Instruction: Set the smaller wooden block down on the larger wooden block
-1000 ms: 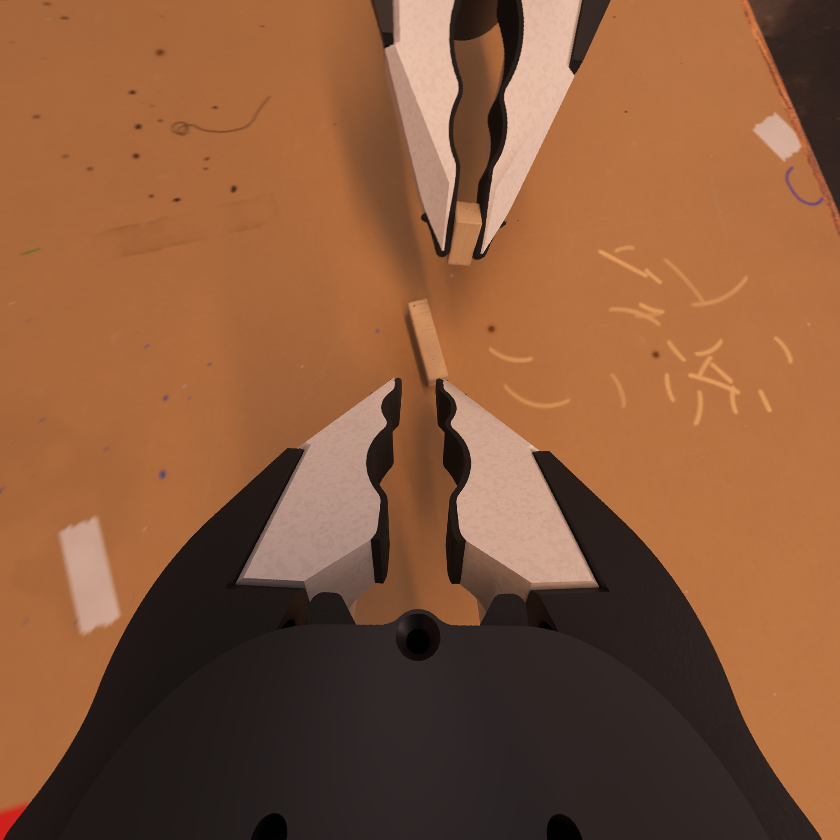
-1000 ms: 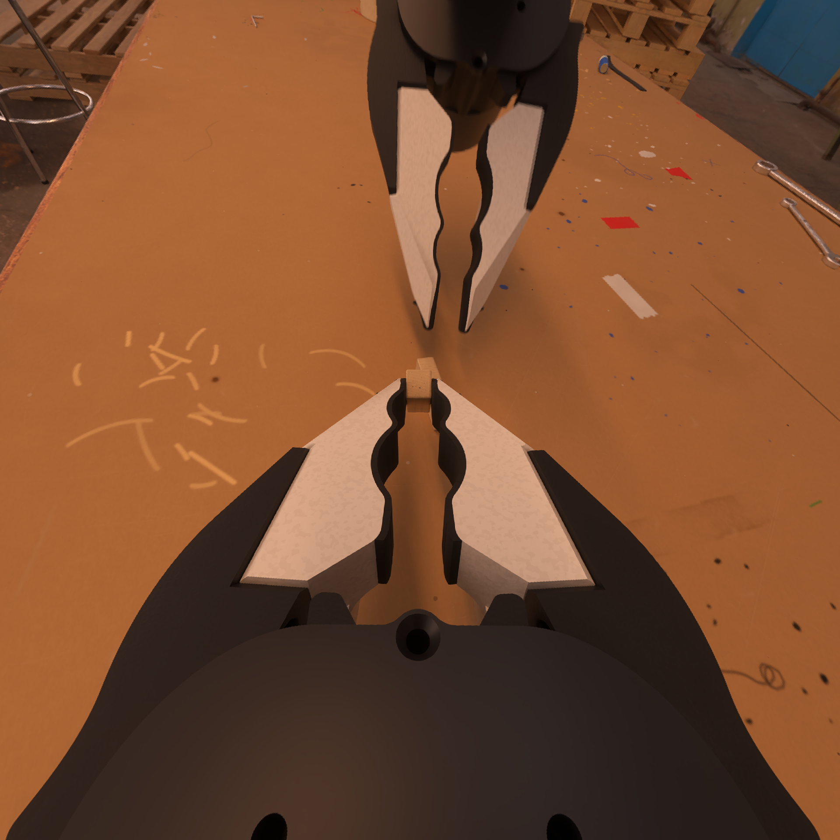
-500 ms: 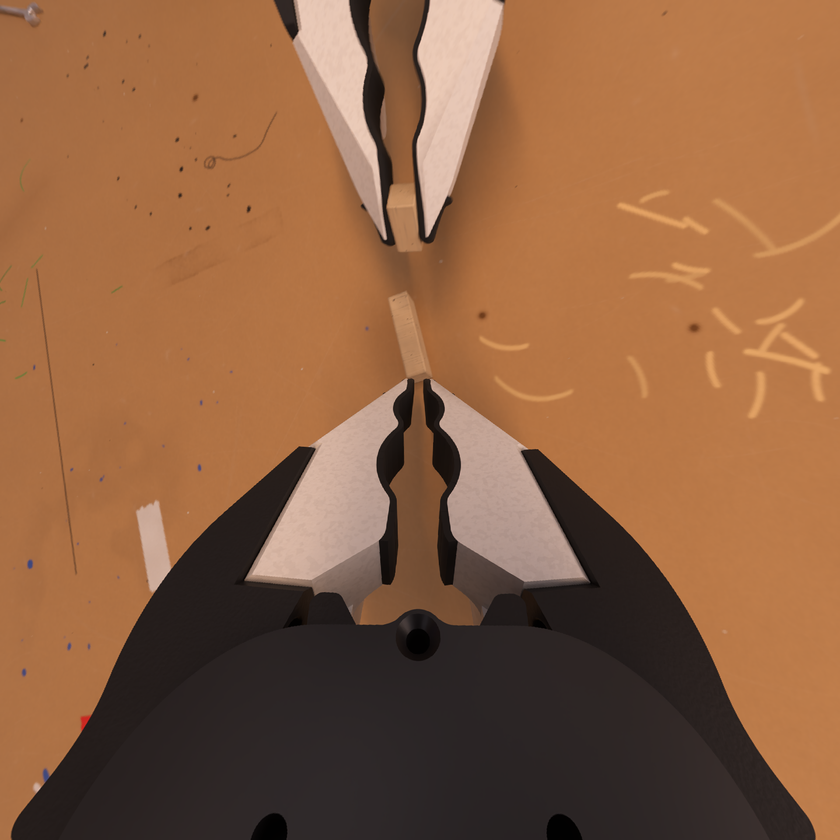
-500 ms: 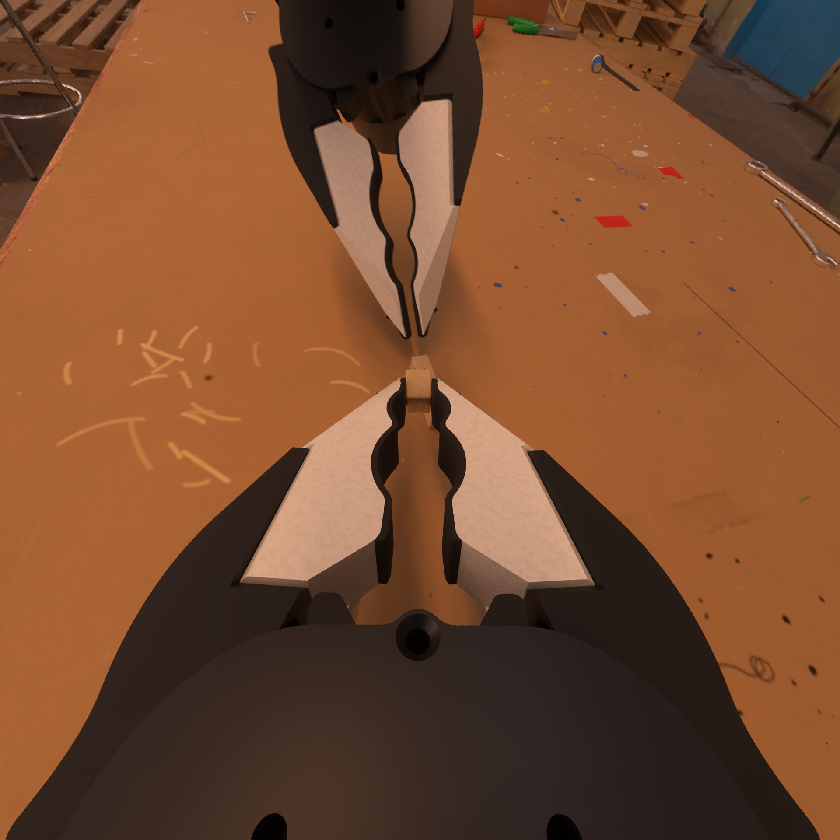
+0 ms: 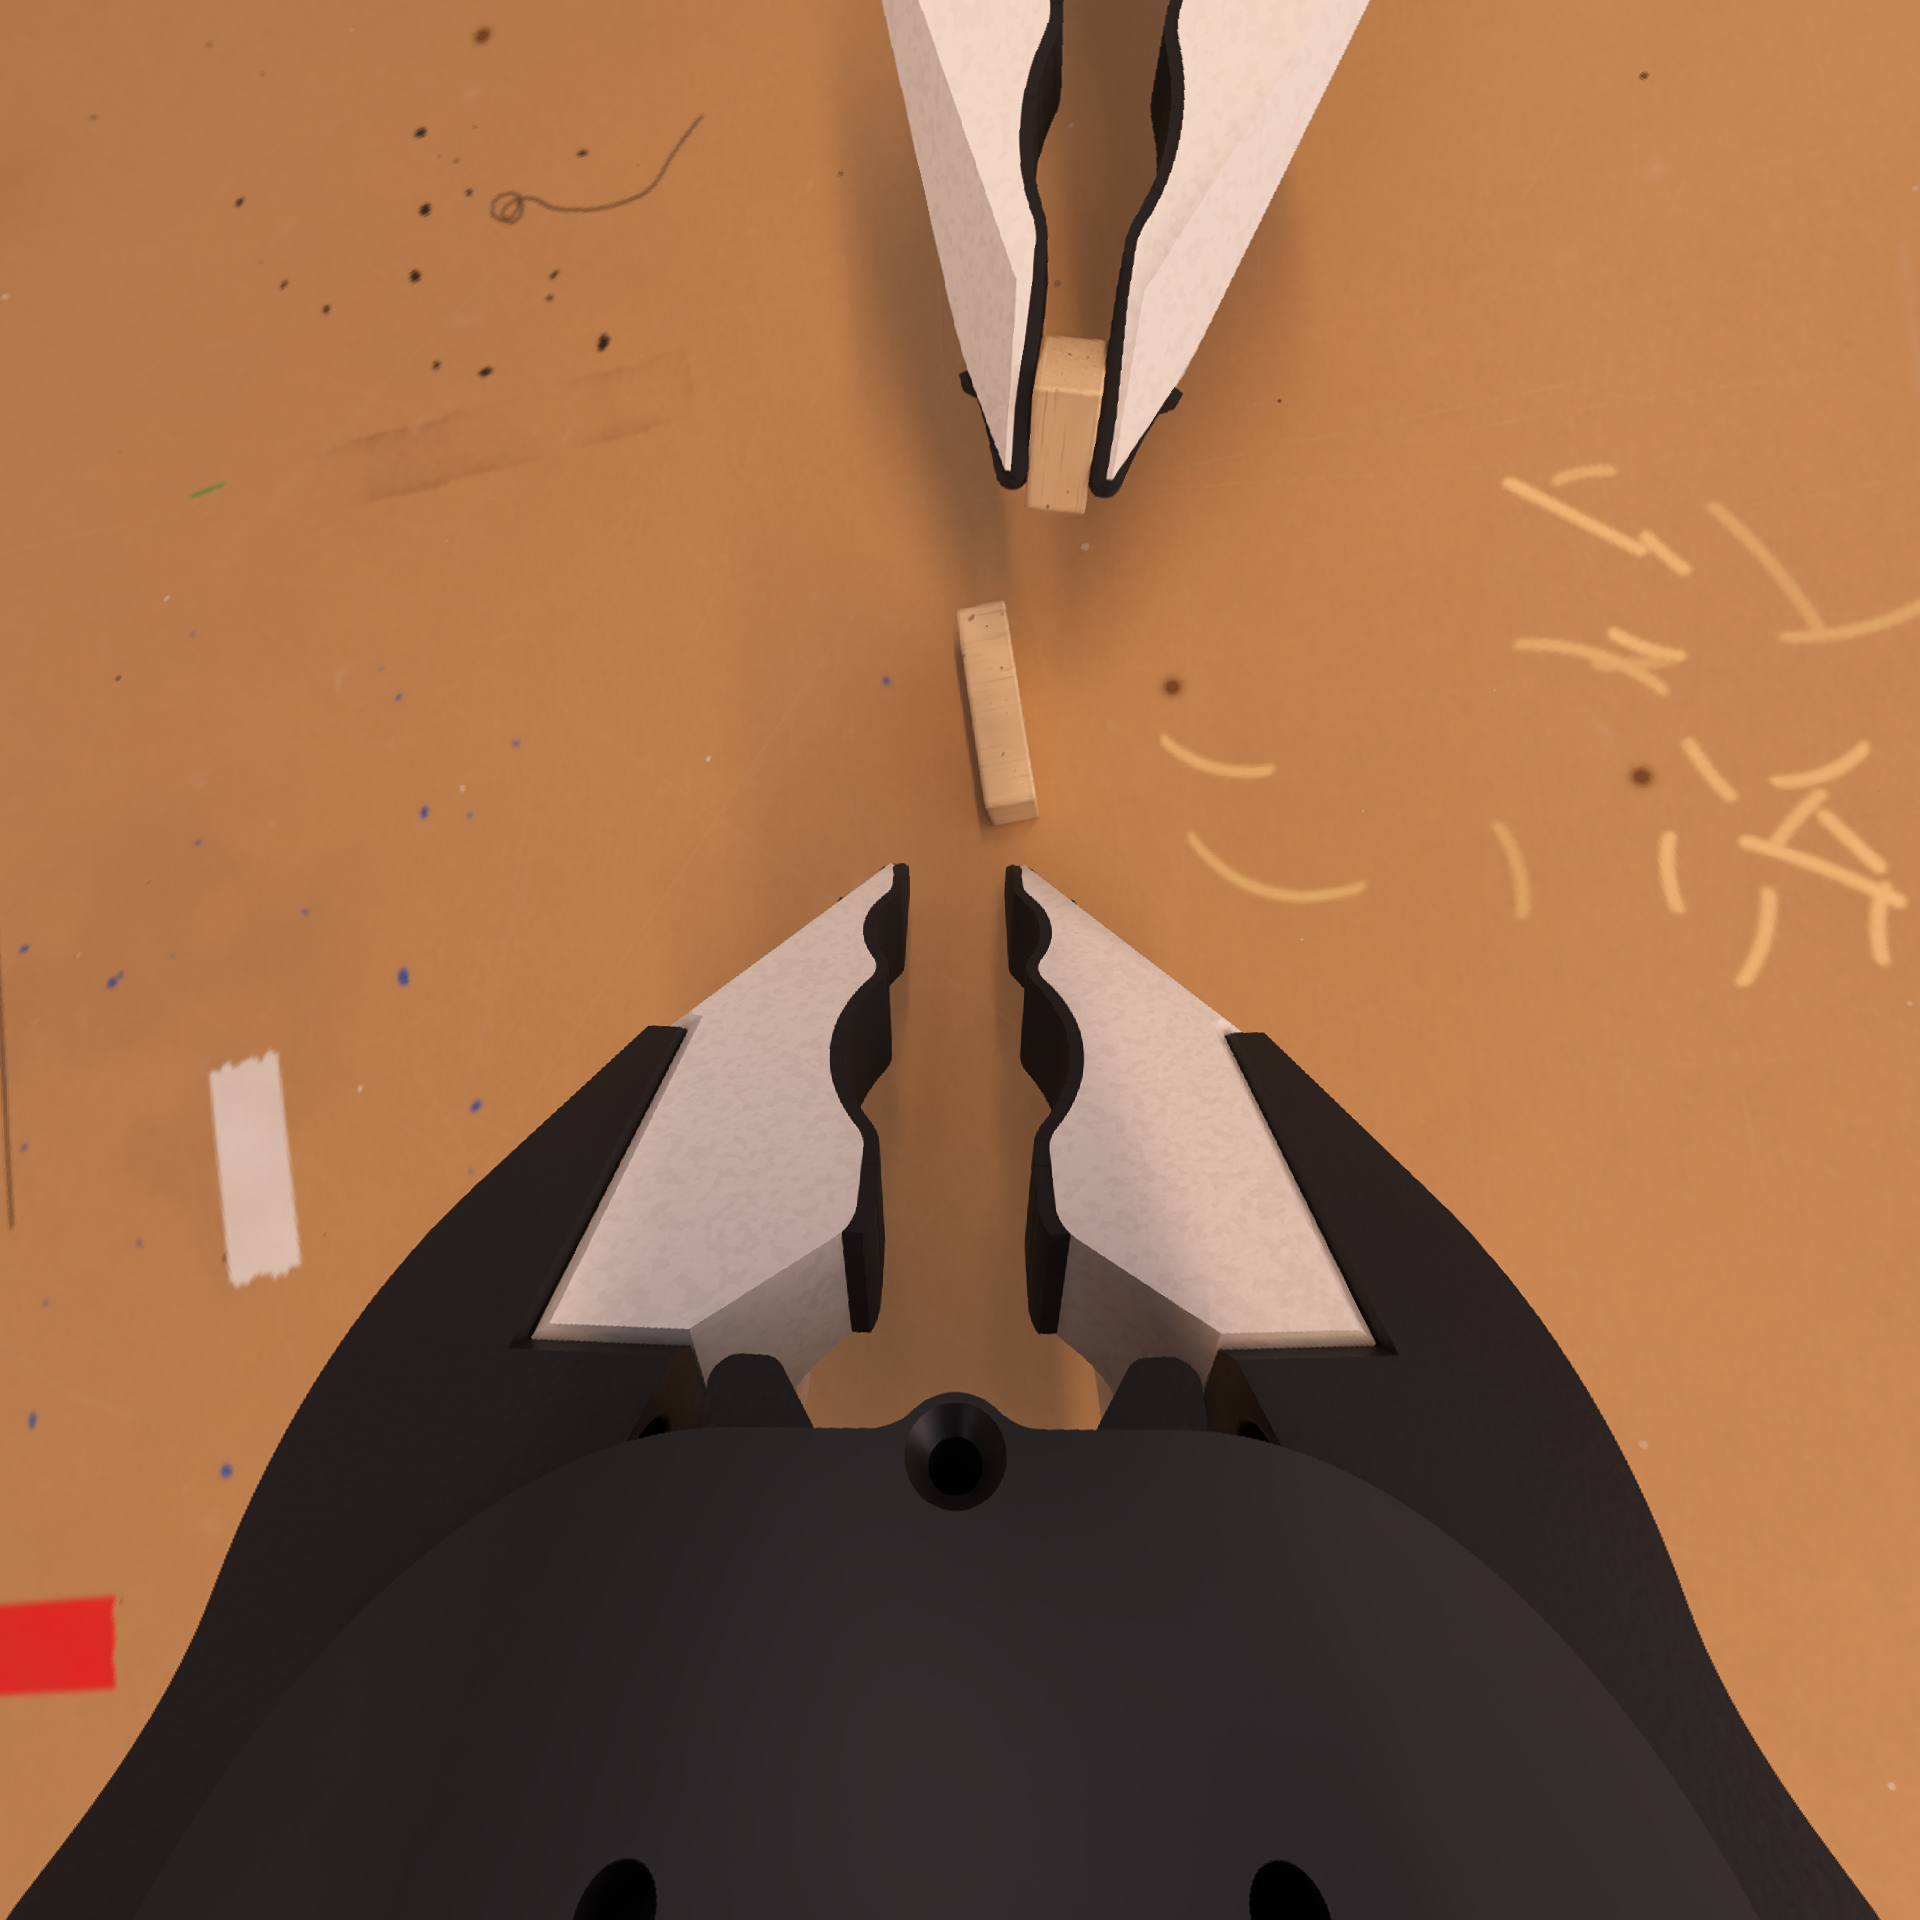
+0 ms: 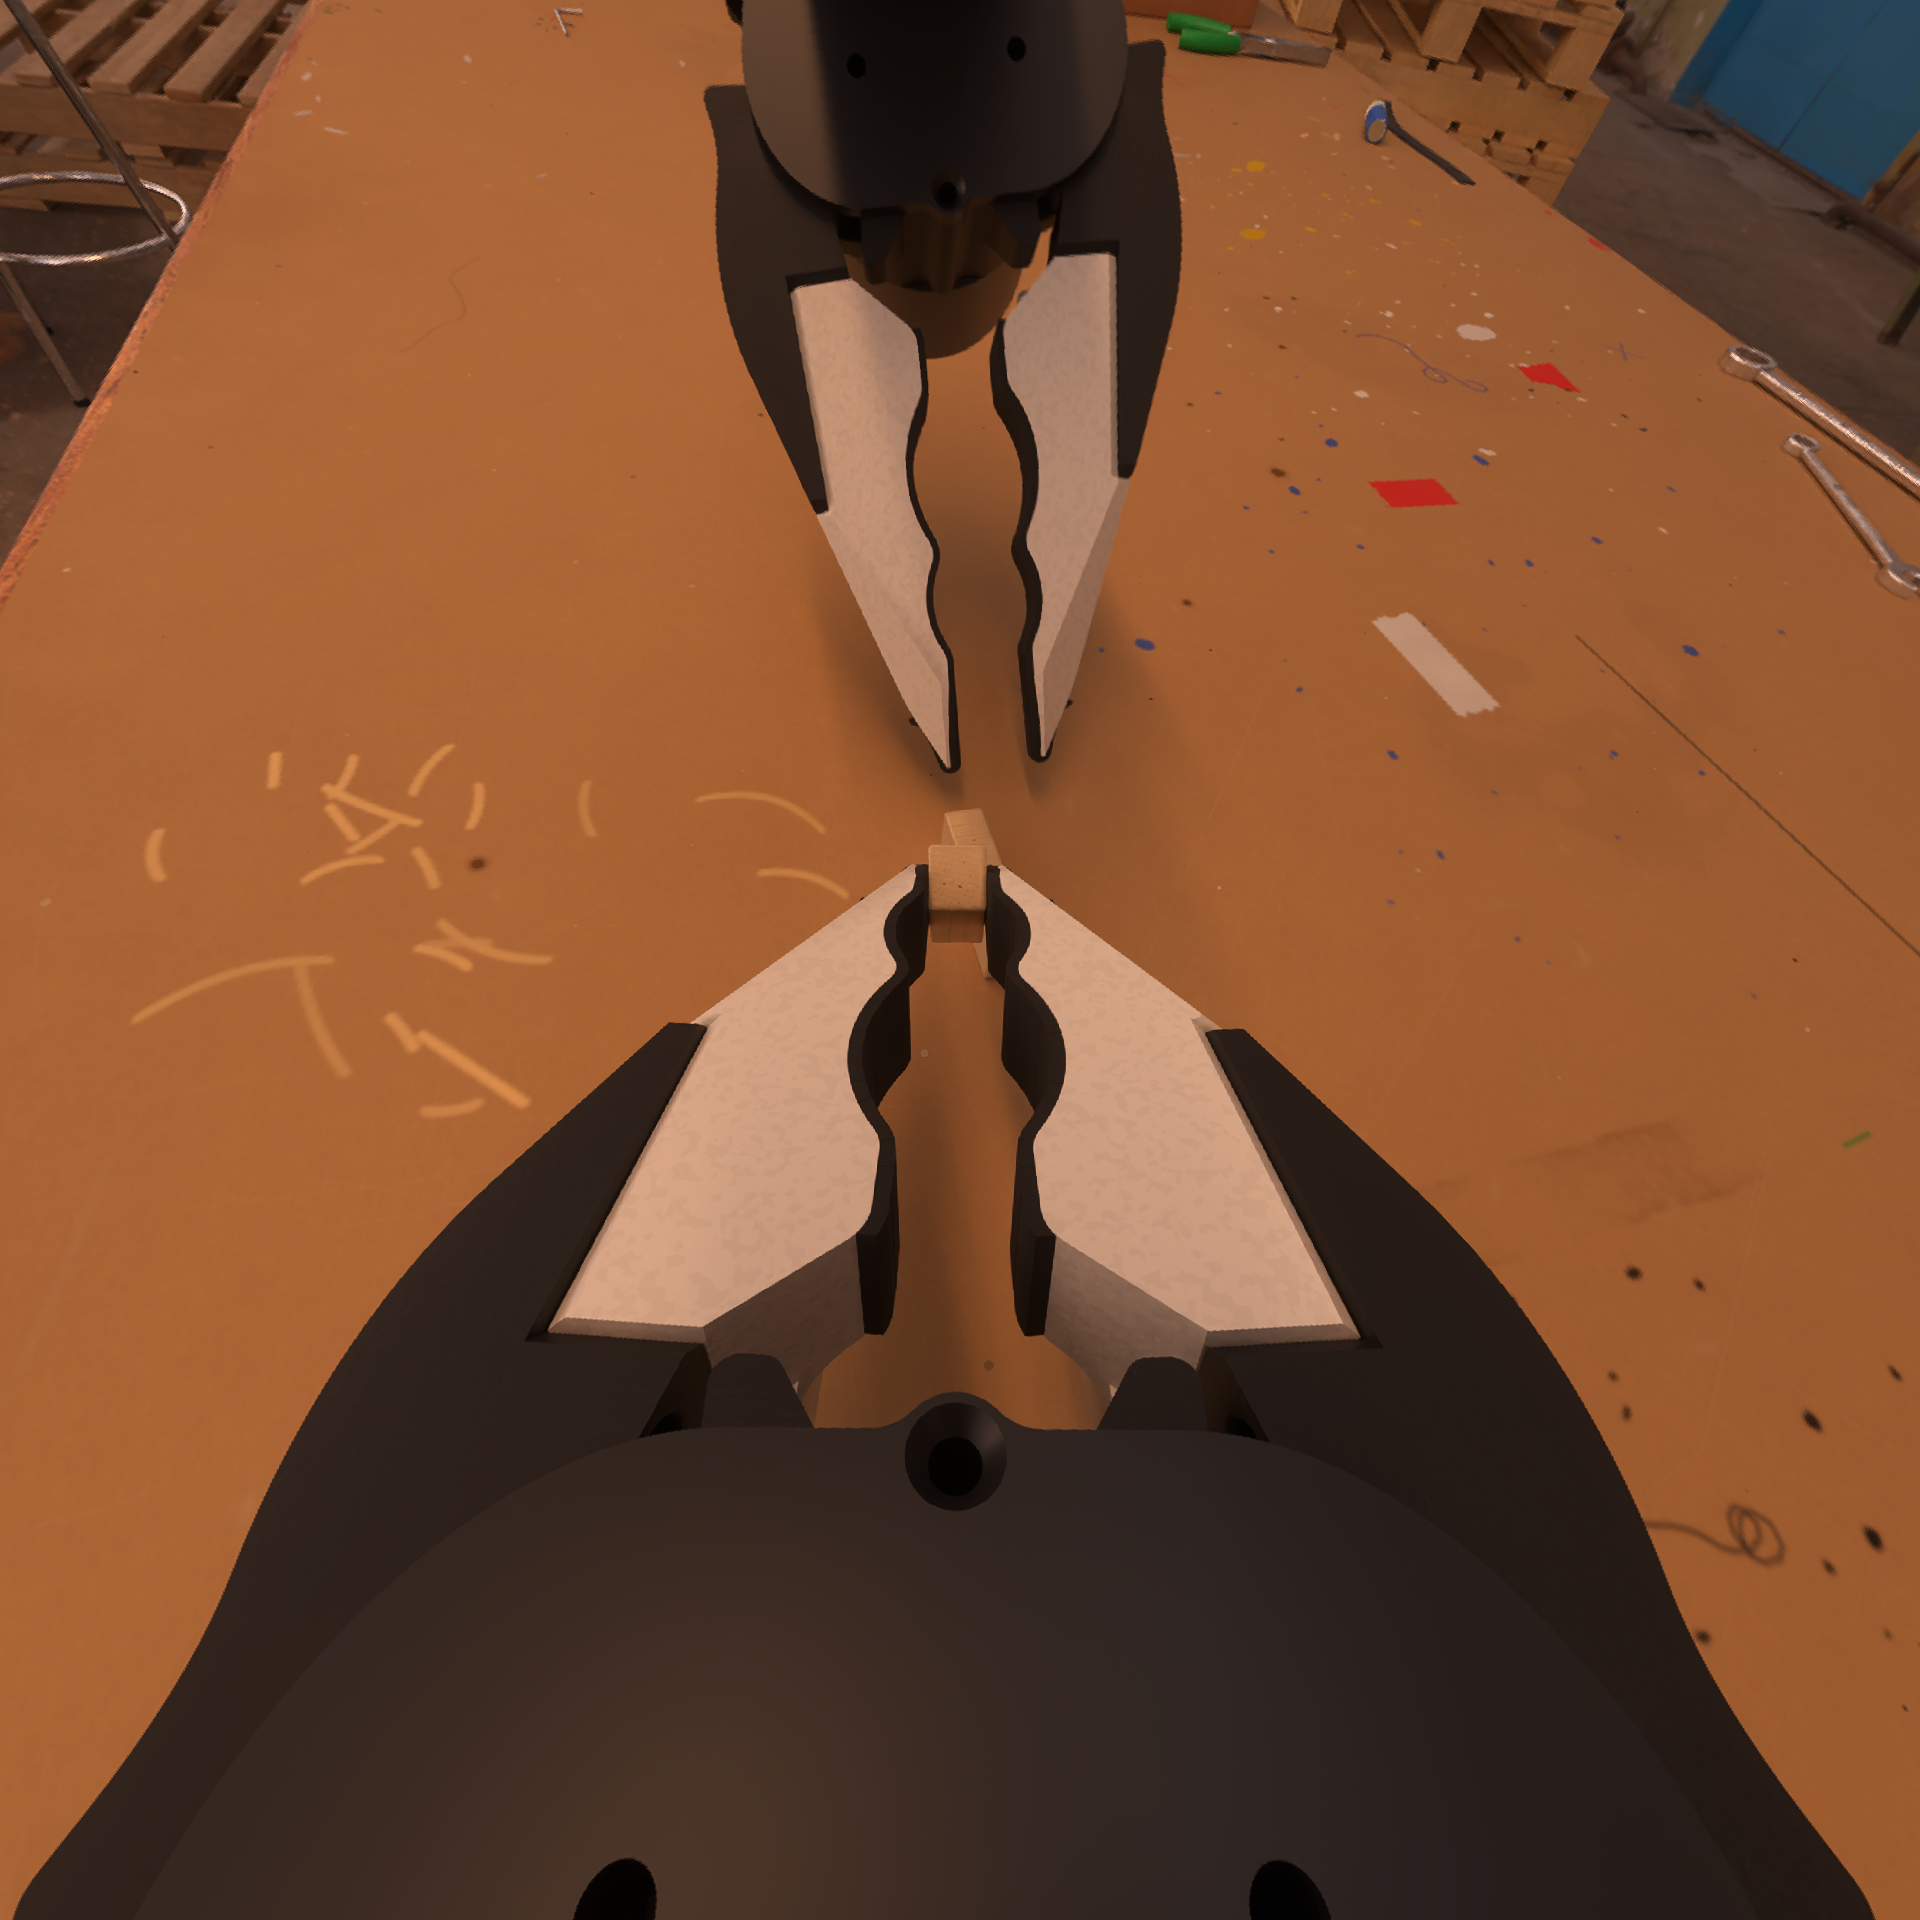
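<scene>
The right gripper (image 6: 956, 883) is clenched on the smaller wooden block (image 6: 956, 896), which is pinched between its fingertips at the very tip of the jaws. In the left wrist view the same gripper (image 5: 1060, 483) is seen at the far centre, and the held block (image 5: 1062, 426) protrudes slightly past the fingertips and is carried clear of the table (image 5: 520, 727).

The larger wooden block (image 5: 995, 717) is located on the orange-brown table surface, between the two grippers. It is a long, narrow piece with its long axis running near to far. In the right wrist view only a small part of it (image 6: 964, 828) is visible beyond the held block. The two blocks are near one another but apart.

The left gripper (image 5: 956, 873) is released: a clear gap is seen between its fingertips and nothing is held. It is positioned just on the near side of the larger block, without contact. In the right wrist view it (image 6: 992, 764) is seen at the far centre, pointing down toward the table (image 6: 416, 520).

A strip of white tape (image 5: 255, 1169) and a red patch (image 5: 57, 1644) are found at the left of the left wrist view.
</scene>
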Controlling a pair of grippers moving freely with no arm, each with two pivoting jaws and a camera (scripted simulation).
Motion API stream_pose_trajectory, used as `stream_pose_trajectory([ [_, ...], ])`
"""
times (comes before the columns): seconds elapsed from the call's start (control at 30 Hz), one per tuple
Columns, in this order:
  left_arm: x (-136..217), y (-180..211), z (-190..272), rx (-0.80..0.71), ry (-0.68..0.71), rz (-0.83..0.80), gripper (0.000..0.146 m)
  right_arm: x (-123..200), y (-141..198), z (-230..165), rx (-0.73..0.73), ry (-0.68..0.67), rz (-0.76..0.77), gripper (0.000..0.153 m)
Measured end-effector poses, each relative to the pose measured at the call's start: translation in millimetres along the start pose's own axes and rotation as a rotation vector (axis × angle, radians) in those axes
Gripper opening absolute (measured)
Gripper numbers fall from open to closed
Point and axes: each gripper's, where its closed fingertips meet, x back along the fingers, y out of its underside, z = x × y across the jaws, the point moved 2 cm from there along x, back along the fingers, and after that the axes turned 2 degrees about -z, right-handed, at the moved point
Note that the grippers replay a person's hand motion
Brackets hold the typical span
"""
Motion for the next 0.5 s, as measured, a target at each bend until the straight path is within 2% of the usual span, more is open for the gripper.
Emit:
stream_pose_trajectory([
  [0.13,-6,-3,0,0.011,0.037,-0.008,0.016,0,0,0,-0.002,0.002,0.001,0.010],
  [0.27,-8,-6,5,0.090,0.040,-0.006,0.014,0,1,1,-0.013,0.006,-0.011,0.010],
  [0.5,5,-9,6,0.149,0.017,0.069,0.015,-3,0,4,-0.033,0.002,-0.014,0.010],
])
